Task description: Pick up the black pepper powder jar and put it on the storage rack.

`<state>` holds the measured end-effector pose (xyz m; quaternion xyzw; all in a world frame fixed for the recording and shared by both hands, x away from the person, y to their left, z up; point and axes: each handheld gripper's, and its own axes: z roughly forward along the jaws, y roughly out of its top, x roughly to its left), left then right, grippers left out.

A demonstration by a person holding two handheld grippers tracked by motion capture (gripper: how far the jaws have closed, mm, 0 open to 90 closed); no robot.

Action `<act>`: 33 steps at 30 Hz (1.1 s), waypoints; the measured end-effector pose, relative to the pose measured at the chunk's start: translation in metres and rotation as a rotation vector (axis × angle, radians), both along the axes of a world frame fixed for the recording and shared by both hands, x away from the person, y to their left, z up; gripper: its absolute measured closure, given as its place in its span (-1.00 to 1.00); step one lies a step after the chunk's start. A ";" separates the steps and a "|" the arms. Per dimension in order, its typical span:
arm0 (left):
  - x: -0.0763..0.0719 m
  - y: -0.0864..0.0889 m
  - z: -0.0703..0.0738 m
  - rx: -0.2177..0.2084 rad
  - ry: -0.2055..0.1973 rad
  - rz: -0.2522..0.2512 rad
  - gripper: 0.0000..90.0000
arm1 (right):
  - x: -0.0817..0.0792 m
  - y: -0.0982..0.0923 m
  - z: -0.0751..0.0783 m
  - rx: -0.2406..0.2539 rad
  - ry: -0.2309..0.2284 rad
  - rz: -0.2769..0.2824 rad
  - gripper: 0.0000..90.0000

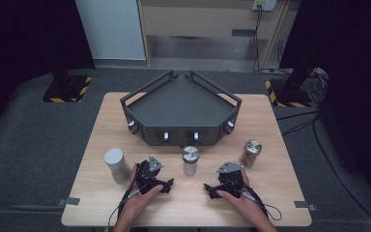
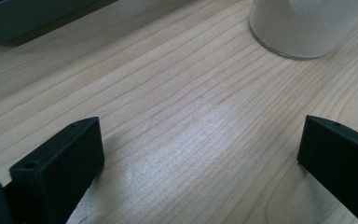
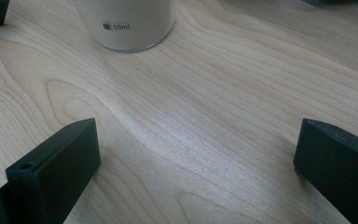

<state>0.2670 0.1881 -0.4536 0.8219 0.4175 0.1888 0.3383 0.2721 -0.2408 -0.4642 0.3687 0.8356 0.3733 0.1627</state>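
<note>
Both hand-held grippers, left (image 1: pixel 166 183) and right (image 1: pixel 209 190), are being held open and empty; the fragile, slippery glass jar (image 1: pixel 190 161) is probably best gripped mid-body.

A small jar (image 1: pixel 190 161) with a silver lid stands upright on the wooden table (image 1: pixel 101 135), between both hands.

Pale, smooth wood-grain table (image 1: pixel 96 193) with a soft sheen; shiny metal lid on the glass-looking jar (image 1: pixel 190 161); matt dark tray (image 1: pixel 183 104).
</note>
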 end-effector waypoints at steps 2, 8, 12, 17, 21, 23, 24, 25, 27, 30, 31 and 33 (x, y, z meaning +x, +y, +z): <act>0.000 0.000 0.000 0.000 0.000 -0.001 -1.00 | 0.000 0.000 0.000 0.000 0.000 0.000 -0.99; 0.000 0.000 0.000 0.000 0.000 -0.002 -1.00 | 0.000 0.000 0.000 0.000 0.000 0.000 -0.99; 0.000 0.000 0.000 0.000 -0.001 -0.002 -1.00 | 0.000 0.000 0.000 0.000 0.000 0.000 -0.99; 0.000 0.000 0.000 0.001 -0.001 -0.001 -1.00 | 0.000 0.000 0.000 0.000 0.000 -0.001 -0.99; 0.000 0.000 0.000 0.001 -0.001 0.000 -1.00 | 0.000 0.000 0.000 0.000 0.000 -0.001 -0.99; 0.000 -0.001 0.000 0.001 0.000 0.003 -1.00 | 0.000 0.000 0.000 0.000 0.000 -0.001 -0.99; 0.000 0.000 0.000 0.000 0.000 0.003 -1.00 | -0.001 0.000 0.000 0.001 0.001 -0.004 -0.99; 0.000 0.000 0.000 0.000 0.000 0.003 -1.00 | -0.001 0.001 0.000 0.001 0.001 -0.007 -0.99; 0.000 0.000 0.000 -0.001 0.000 0.003 -1.00 | -0.001 0.001 0.000 0.000 0.000 -0.008 -0.99; -0.001 0.000 0.000 0.000 0.000 0.003 -1.00 | -0.001 0.001 0.000 0.000 0.000 -0.008 -0.99; -0.001 -0.001 0.000 0.000 0.000 0.003 -1.00 | -0.001 0.001 0.000 0.000 0.000 -0.008 -0.99; -0.001 -0.001 0.000 0.001 -0.002 0.008 -1.00 | -0.002 0.001 0.000 0.001 0.000 -0.011 -0.99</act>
